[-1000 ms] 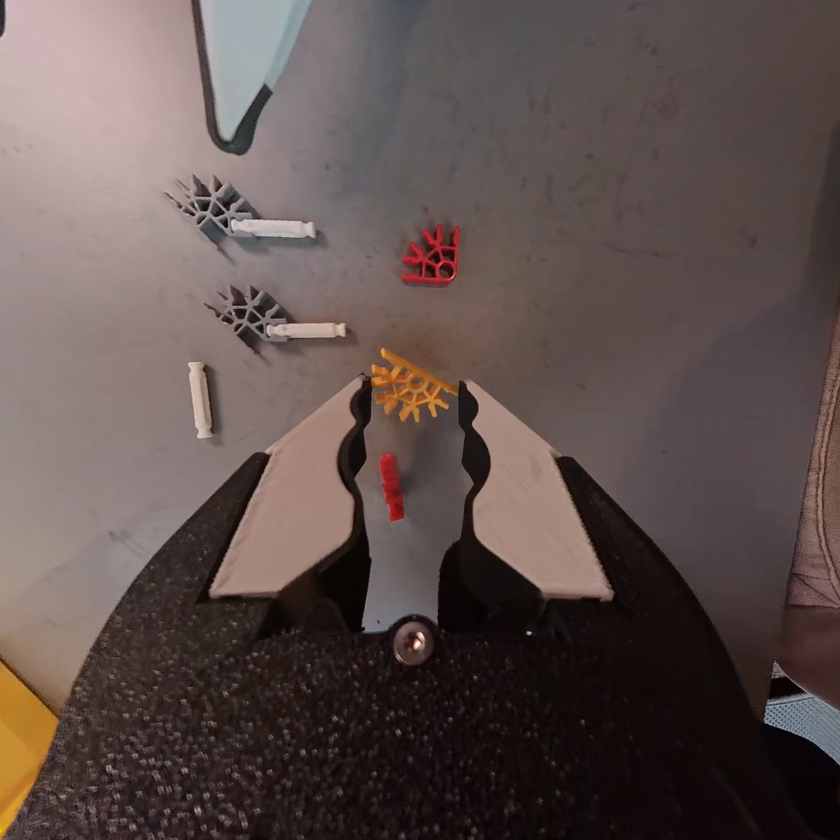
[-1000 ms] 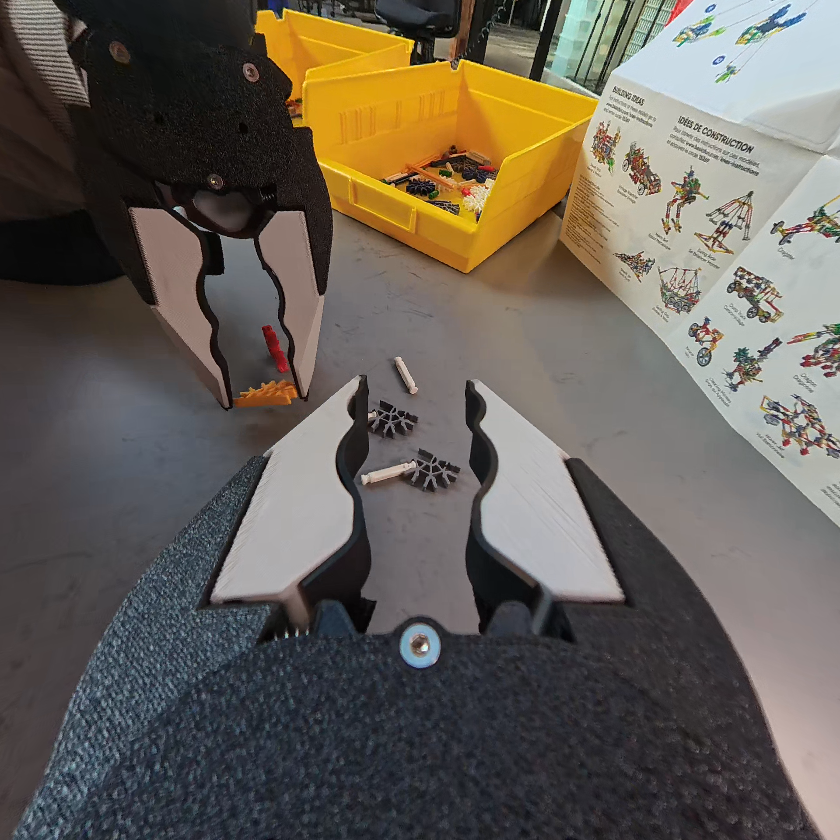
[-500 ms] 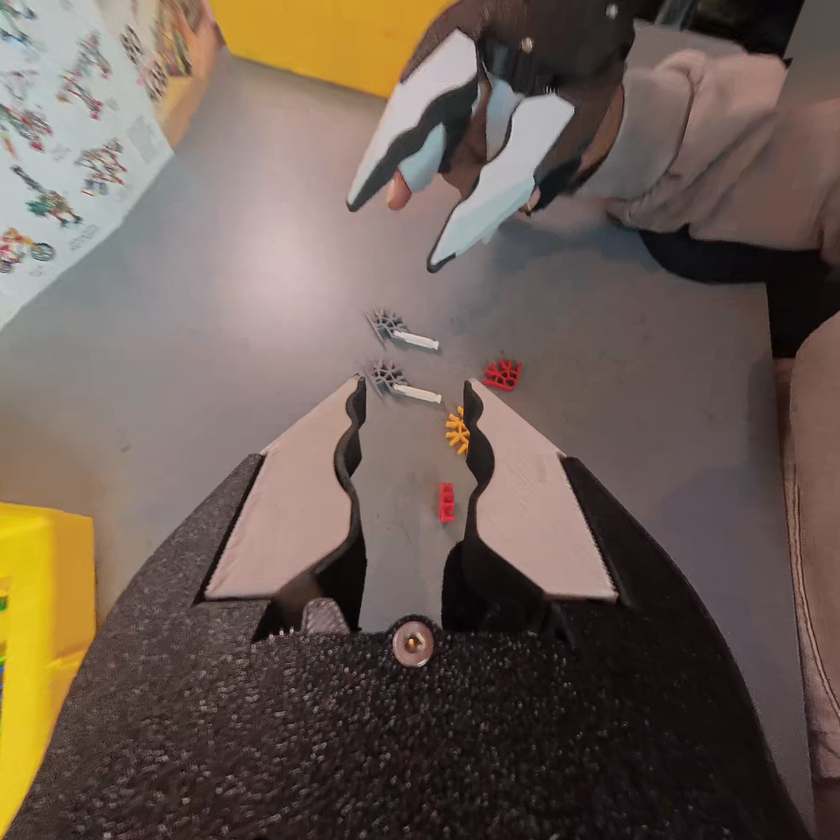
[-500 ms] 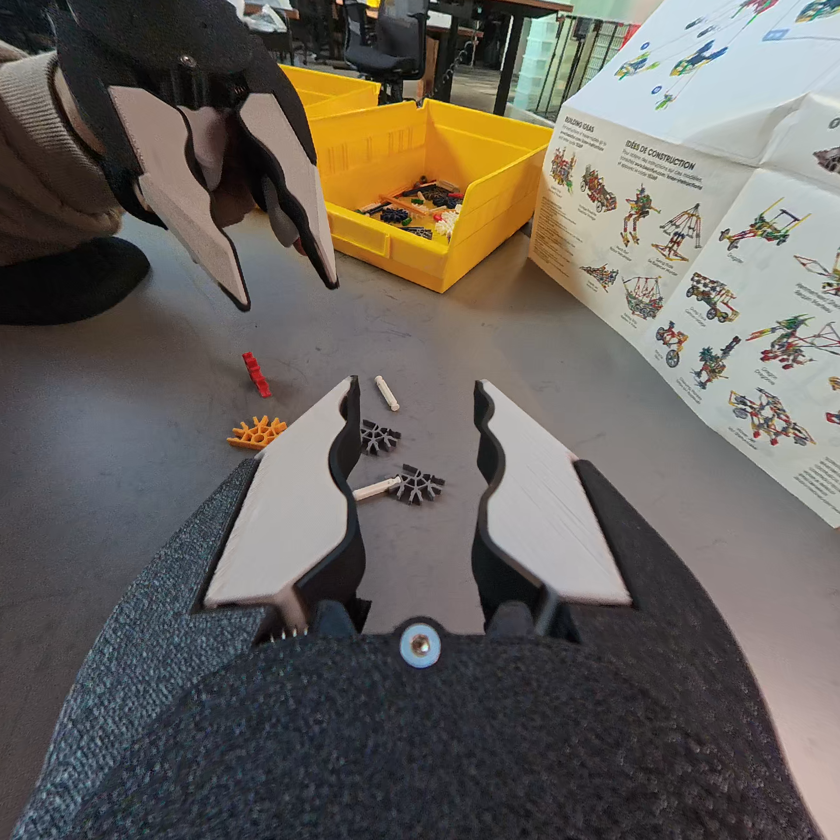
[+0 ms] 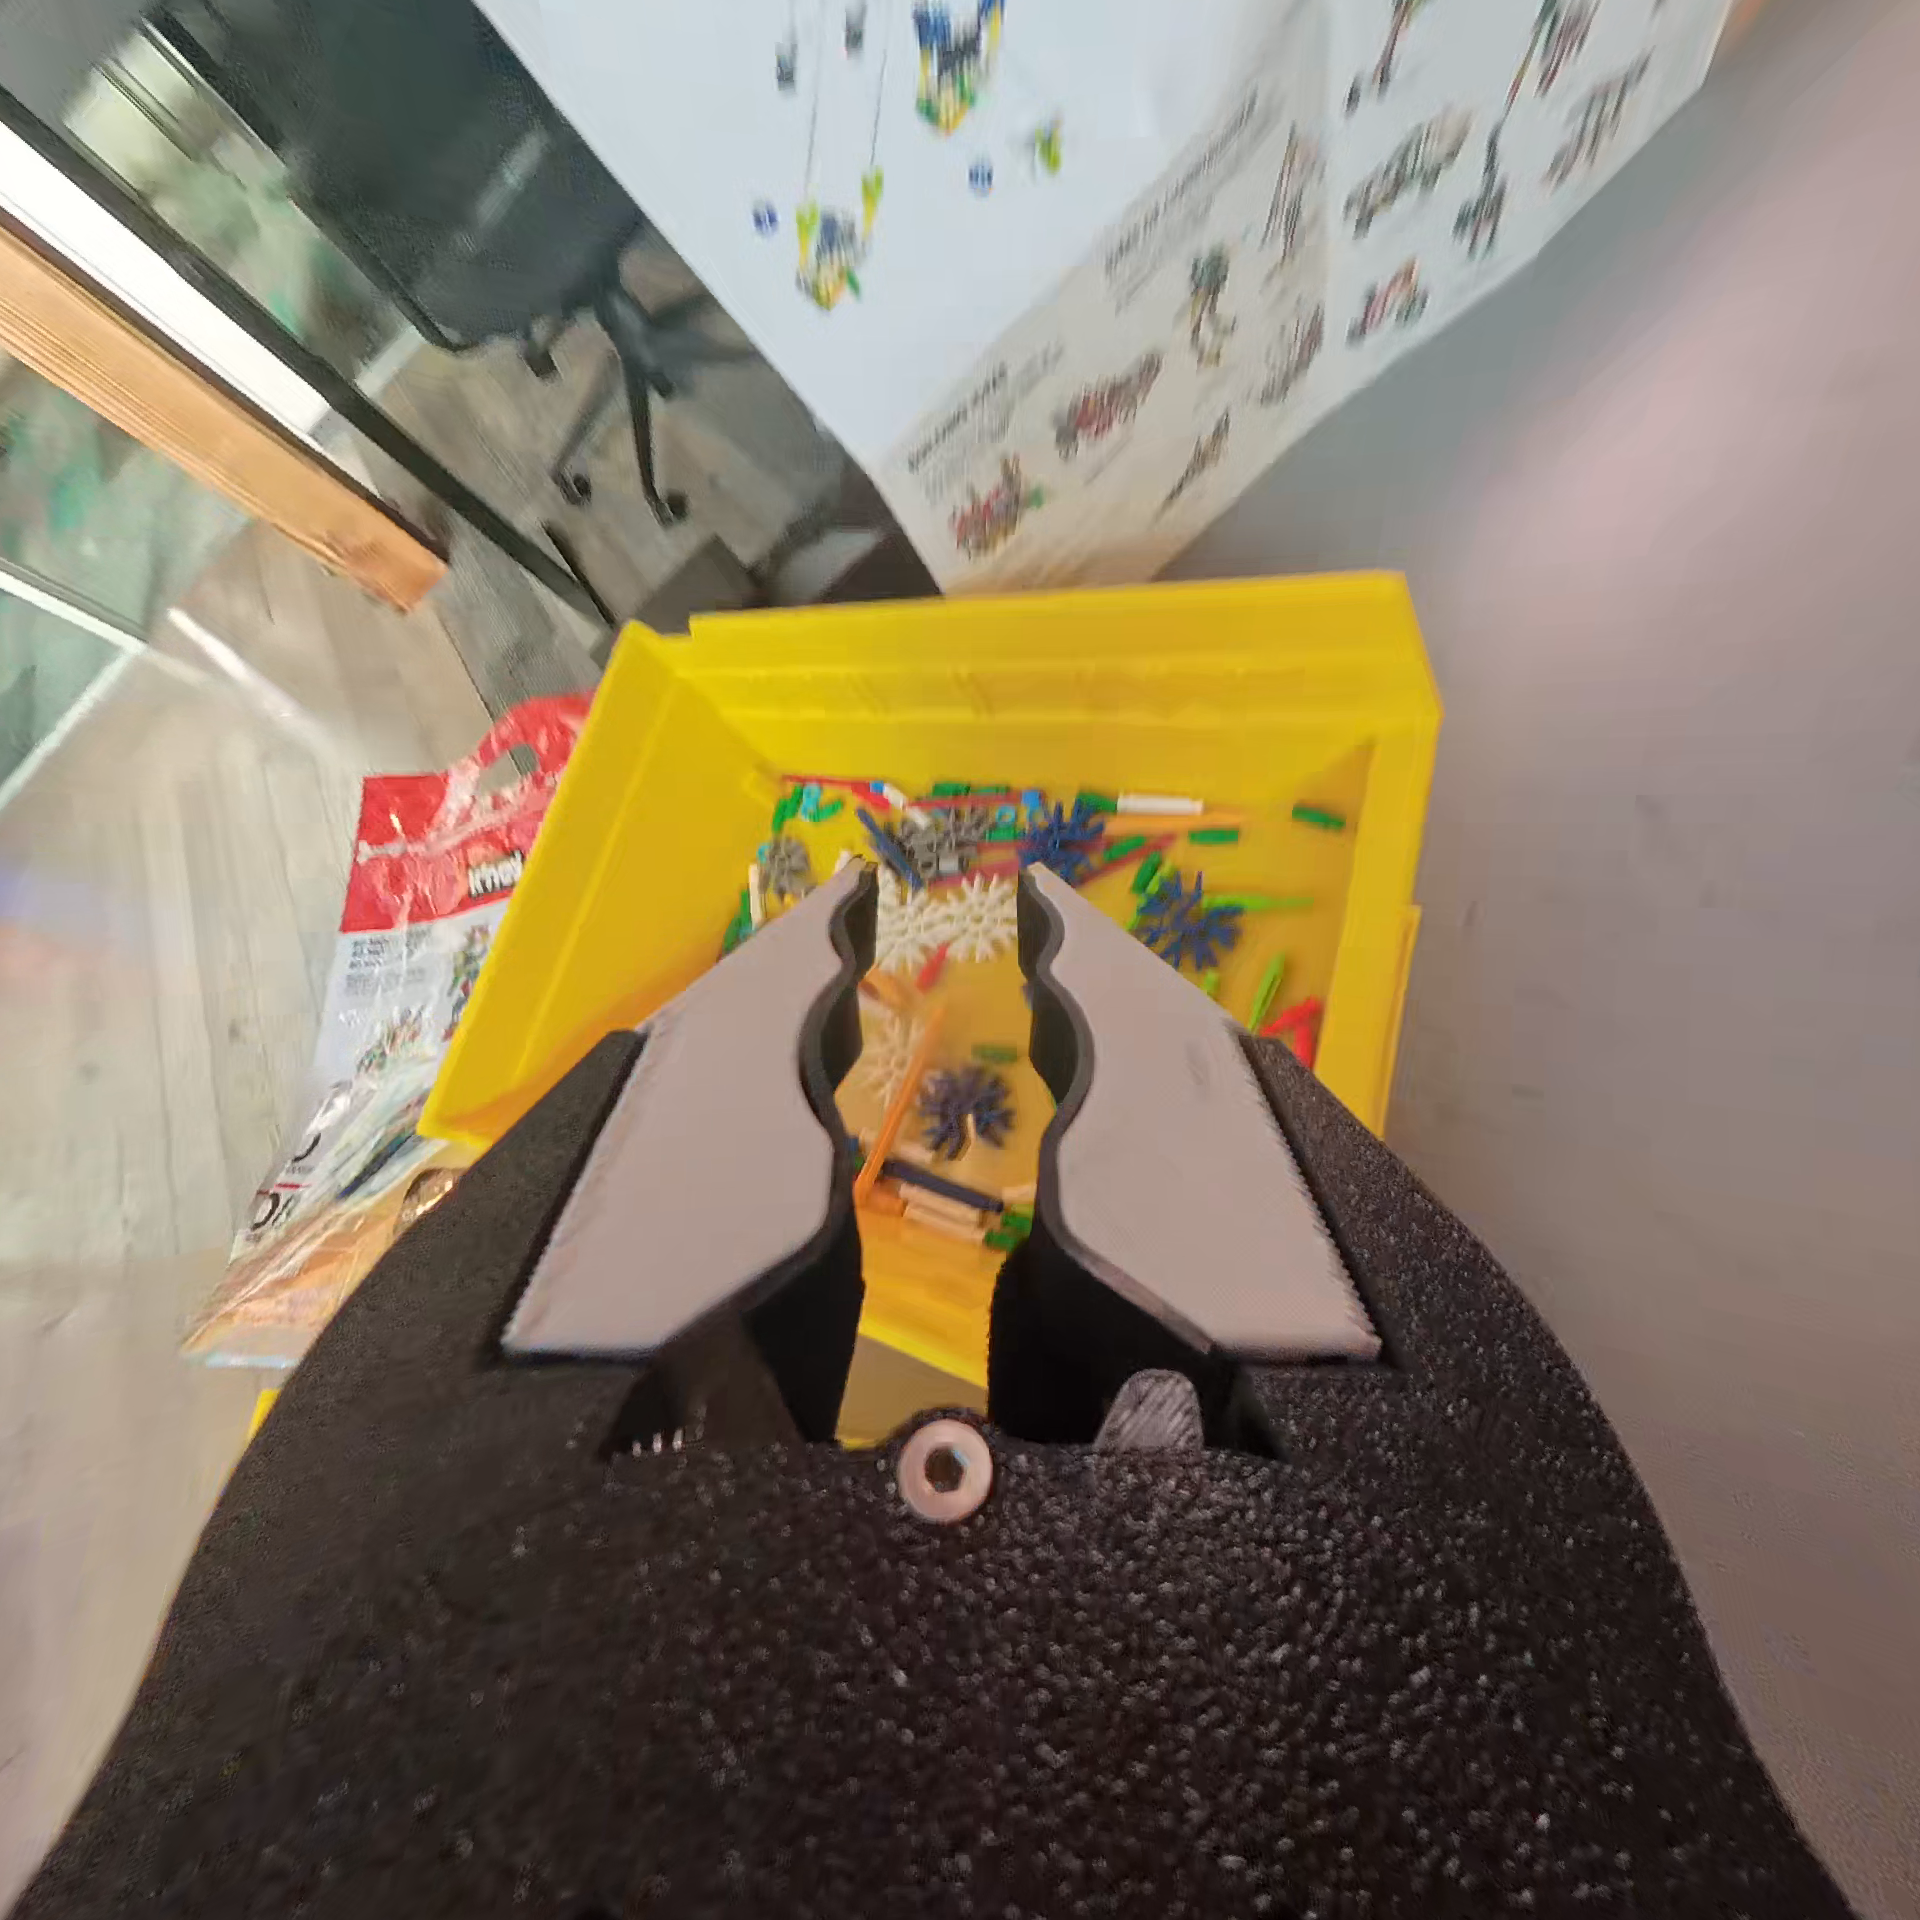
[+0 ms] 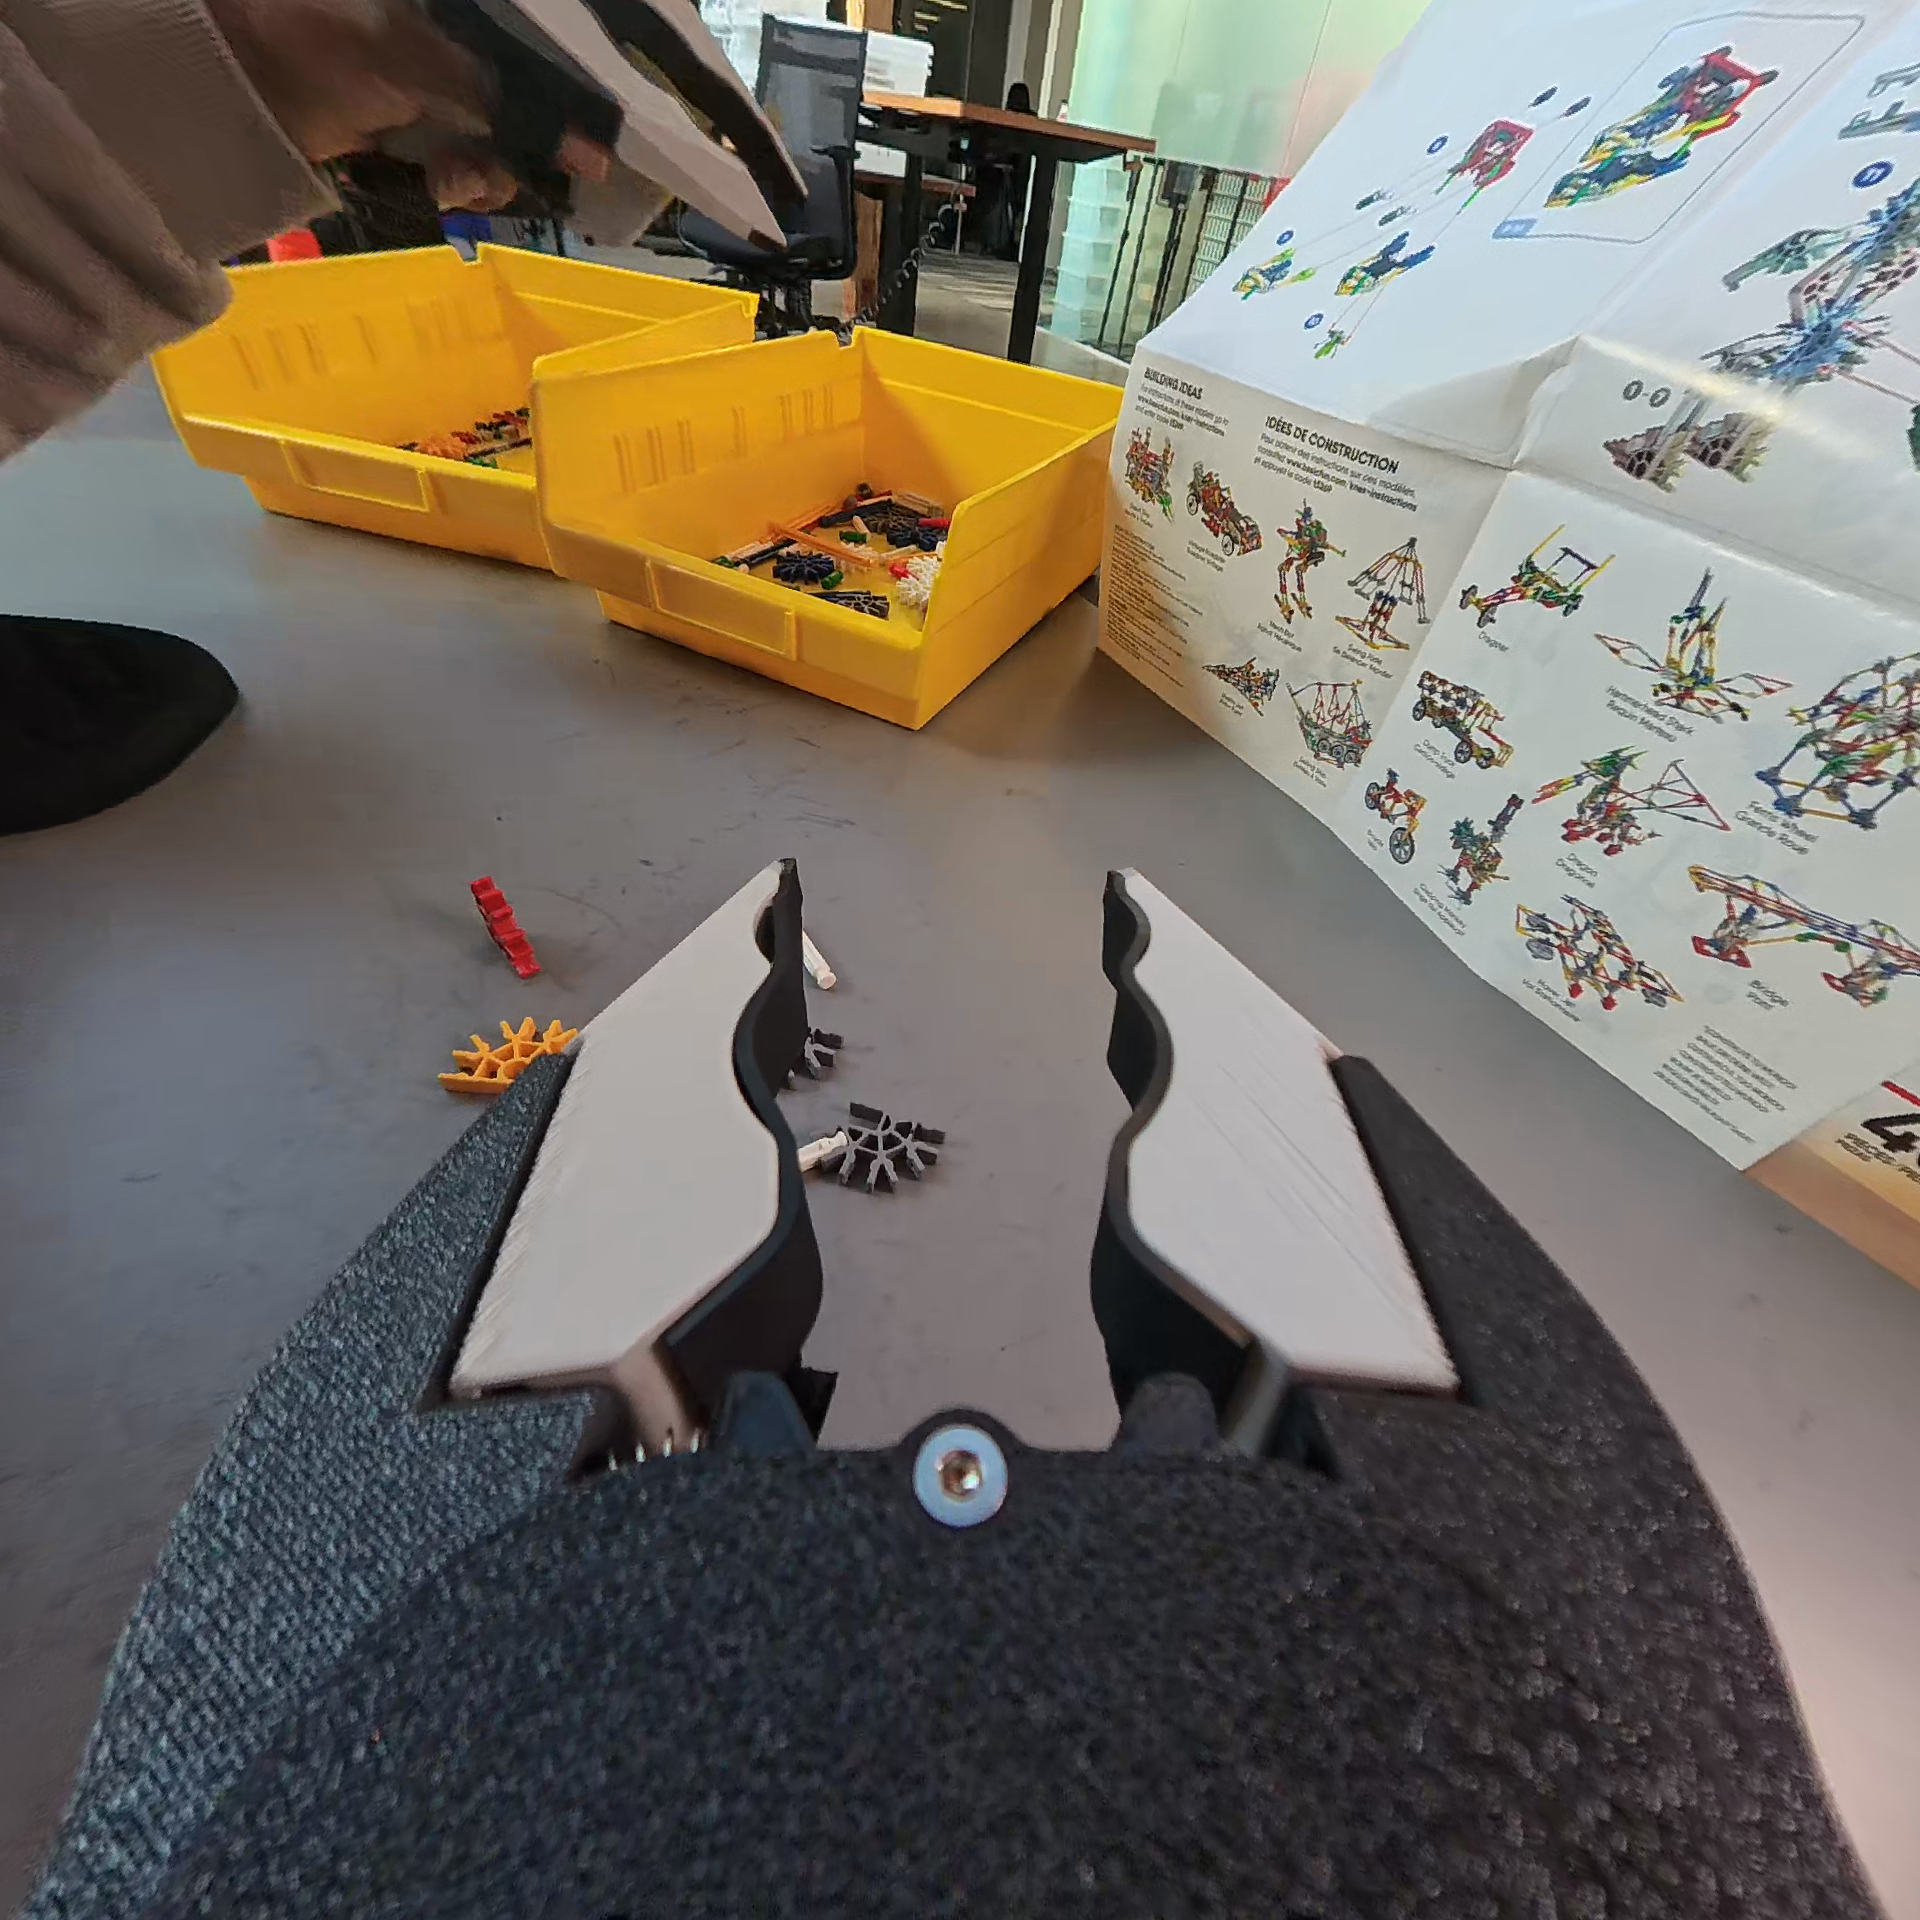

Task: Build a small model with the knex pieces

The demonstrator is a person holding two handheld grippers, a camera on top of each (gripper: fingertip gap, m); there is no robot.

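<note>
My left gripper (image 5: 943, 883) is open and empty, held above a yellow bin (image 5: 644, 894) full of mixed construction-toy rods and snowflake connectors; white connectors (image 5: 940, 920) lie just past its tips. It also shows at the top left of the right wrist view (image 6: 717, 177), raised over the bins. My right gripper (image 6: 951, 883) is open and empty, low over the grey table. A dark grey connector with a white rod (image 6: 883, 1143) lies between its fingers. A second grey connector (image 6: 816, 1051) and a white rod (image 6: 819, 961) sit by the left finger. An orange connector (image 6: 504, 1055) and a red piece (image 6: 504, 925) lie to the left.
Two yellow bins (image 6: 727, 613) (image 6: 343, 457) stand at the back of the table. A large folded instruction sheet (image 6: 1558, 582) stands on the right, over a box edge (image 6: 1849, 1174). A red and white bag (image 5: 436, 914) lies left of the bin. A person's sleeve (image 6: 94, 208) is at the top left. Tip to tip, the grippers are about 35 cm apart.
My left gripper has lifted off the table pieces and swung over to the yellow bin, still open. My right gripper has pulled back slightly and opened a little wider.
</note>
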